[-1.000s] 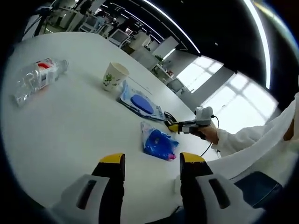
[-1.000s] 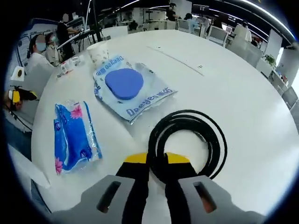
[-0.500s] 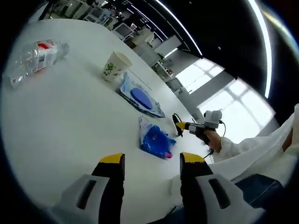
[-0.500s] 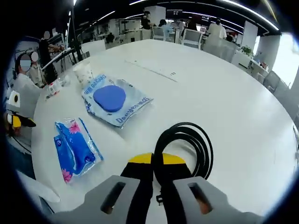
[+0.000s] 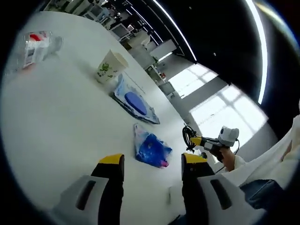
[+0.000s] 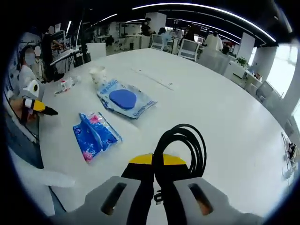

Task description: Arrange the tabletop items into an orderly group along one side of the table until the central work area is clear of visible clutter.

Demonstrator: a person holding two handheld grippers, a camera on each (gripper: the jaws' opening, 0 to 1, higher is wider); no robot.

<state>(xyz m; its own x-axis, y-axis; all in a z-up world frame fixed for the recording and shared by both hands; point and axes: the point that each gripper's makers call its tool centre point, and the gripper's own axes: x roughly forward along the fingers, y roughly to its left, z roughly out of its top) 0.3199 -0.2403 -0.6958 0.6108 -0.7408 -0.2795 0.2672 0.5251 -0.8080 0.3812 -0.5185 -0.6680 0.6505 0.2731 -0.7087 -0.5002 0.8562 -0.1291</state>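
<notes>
Honestly, with the right gripper pinched tight on the coiled black rubber cable and the left gripper gaping empty, I'd set it beside the blue plastic tissue pack.

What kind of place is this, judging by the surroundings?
Probably an open-plan office: a large white table, office chairs and desks behind it, long ceiling light strips and big windows.

Right gripper view: on the table we see, nearest to farthest, the tissue pack, the flat pouch, the paper cup and the bottle; the cable coil lies right of the pack
</notes>
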